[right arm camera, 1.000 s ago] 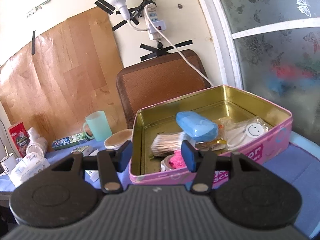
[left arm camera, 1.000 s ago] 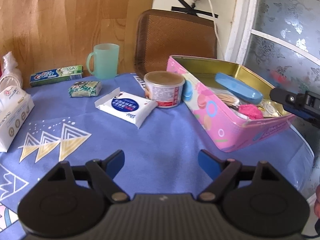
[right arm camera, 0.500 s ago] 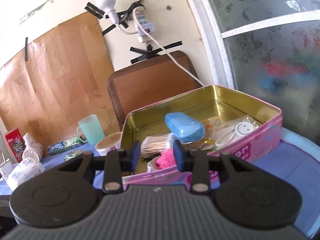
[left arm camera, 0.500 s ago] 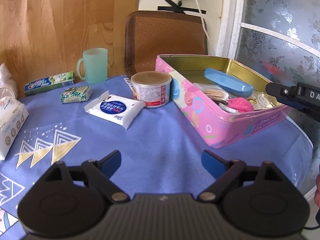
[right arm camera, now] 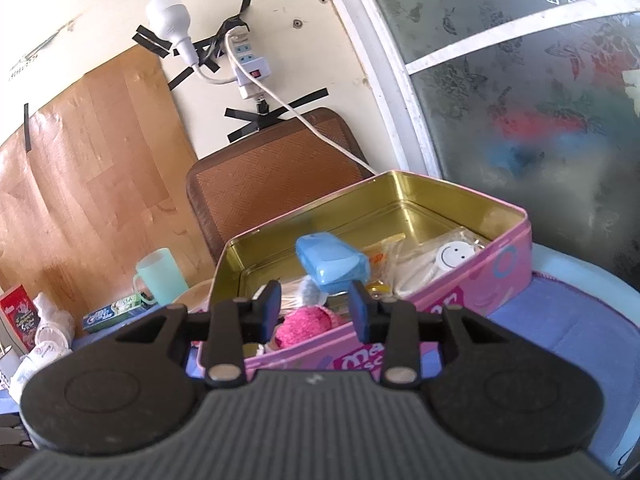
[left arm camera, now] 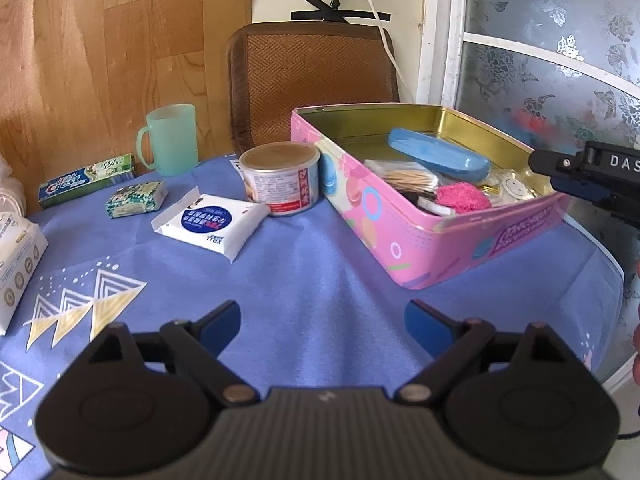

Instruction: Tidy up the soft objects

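An open pink tin (left arm camera: 436,236) stands on the blue tablecloth at the right. It holds a pink fluffy item (left arm camera: 462,197), a blue case (left arm camera: 438,153), cotton swabs and a smiley-face item. In the right wrist view the tin (right arm camera: 496,268) lies just ahead, with the pink item (right arm camera: 306,322) and blue case (right arm camera: 332,266) inside. My right gripper (right arm camera: 314,312) is open and empty, above the tin's near edge; its body shows in the left wrist view (left arm camera: 588,178). My left gripper (left arm camera: 322,322) is wide open and empty over the cloth.
On the cloth to the left of the tin are a round can (left arm camera: 282,178), a white wipes pack (left arm camera: 212,222), a small green packet (left arm camera: 136,198), a toothpaste box (left arm camera: 86,180), a green mug (left arm camera: 172,140) and a tissue pack (left arm camera: 16,256). A brown chair back (left arm camera: 312,80) stands behind.
My right gripper has narrowed its opening and drawn back above the tin's near edge. My left gripper has shifted slightly and stayed wide open.
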`<state>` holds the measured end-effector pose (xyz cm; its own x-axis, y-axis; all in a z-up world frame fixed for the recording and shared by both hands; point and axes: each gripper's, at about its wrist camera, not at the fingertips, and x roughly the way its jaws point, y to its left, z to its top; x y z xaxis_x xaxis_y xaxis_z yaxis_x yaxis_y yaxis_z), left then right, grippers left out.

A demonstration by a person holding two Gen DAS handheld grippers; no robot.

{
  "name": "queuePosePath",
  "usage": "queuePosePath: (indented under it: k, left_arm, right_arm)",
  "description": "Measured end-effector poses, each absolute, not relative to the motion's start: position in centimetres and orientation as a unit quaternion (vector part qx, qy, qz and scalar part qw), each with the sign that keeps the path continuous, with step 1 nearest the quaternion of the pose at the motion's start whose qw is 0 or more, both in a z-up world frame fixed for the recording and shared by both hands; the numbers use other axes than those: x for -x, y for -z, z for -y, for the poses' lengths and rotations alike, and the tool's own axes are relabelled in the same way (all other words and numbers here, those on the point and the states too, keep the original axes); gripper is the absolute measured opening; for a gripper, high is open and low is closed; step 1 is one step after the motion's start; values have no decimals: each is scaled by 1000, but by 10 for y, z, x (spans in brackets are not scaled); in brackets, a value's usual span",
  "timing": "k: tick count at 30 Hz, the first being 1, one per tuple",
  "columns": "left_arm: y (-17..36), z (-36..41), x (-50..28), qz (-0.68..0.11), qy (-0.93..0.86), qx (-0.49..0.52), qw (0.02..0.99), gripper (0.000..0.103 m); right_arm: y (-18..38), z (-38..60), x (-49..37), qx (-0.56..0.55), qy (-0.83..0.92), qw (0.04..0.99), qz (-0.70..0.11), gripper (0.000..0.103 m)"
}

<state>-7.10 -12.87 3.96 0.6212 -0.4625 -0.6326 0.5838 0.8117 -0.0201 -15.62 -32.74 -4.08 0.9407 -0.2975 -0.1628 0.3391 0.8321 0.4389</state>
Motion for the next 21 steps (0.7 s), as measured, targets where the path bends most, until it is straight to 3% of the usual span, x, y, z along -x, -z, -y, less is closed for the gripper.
queuePosePath:
  k: [21]
  left_arm:
    - [-29, 98, 52, -335, 270, -61, 901, 93]
  right_arm:
    - [35, 307, 136, -208, 147, 965, -64, 41]
